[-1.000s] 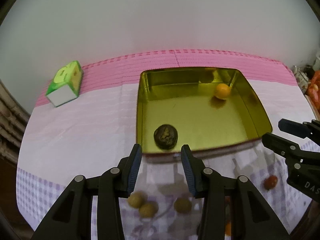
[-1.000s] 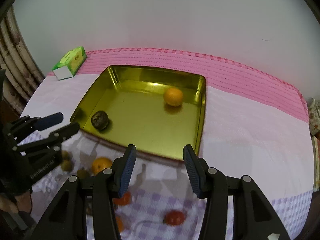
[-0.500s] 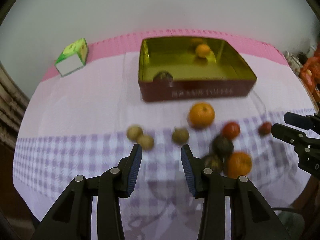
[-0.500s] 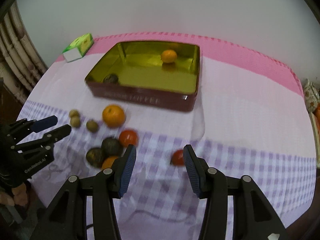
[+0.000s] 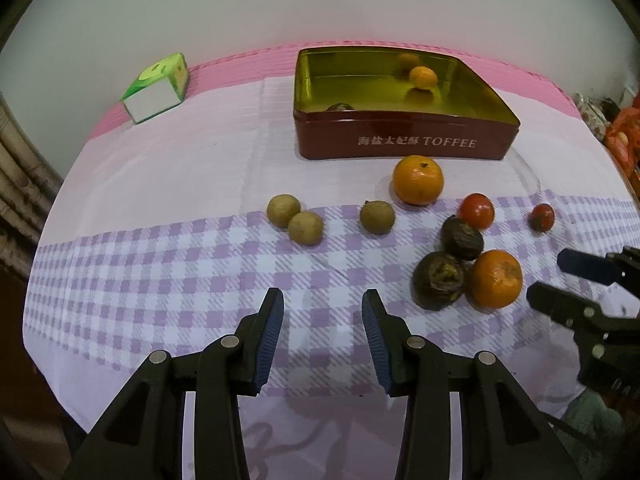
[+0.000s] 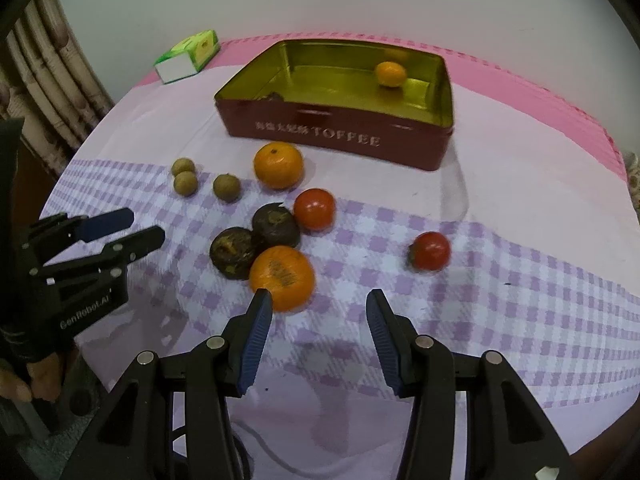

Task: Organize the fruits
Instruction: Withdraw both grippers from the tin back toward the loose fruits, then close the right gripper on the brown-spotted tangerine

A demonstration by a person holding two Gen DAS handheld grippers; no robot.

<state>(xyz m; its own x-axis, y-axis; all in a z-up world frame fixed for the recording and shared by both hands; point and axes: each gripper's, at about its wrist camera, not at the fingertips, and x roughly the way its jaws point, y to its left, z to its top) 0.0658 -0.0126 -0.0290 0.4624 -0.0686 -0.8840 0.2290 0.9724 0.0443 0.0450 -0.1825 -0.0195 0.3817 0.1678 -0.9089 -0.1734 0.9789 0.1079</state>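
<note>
A red toffee tin [image 5: 404,145] [image 6: 340,138] stands at the back of the table with a small orange [image 5: 423,77] [image 6: 391,73] and a dark fruit [image 5: 340,107] inside. In front of it lie two oranges [image 5: 418,179] [image 6: 282,277], two dark fruits [image 5: 439,280] [image 6: 275,225], two red tomatoes [image 5: 476,210] [image 6: 430,250] and three small brown fruits [image 5: 377,217] [image 6: 227,187]. My left gripper [image 5: 322,308] is open and empty, near the front edge. My right gripper [image 6: 318,302] is open and empty, its left finger just beside the near orange.
A green and white carton [image 5: 158,88] [image 6: 188,56] lies at the back left on the pink mat. The checked cloth [image 5: 160,280] hangs over the table's front edge. A curtain [image 6: 44,92] hangs at the left.
Both grippers have pulled back and down from over the tin to the table's front, so the loose fruits now lie ahead of them. Both stayed open.
</note>
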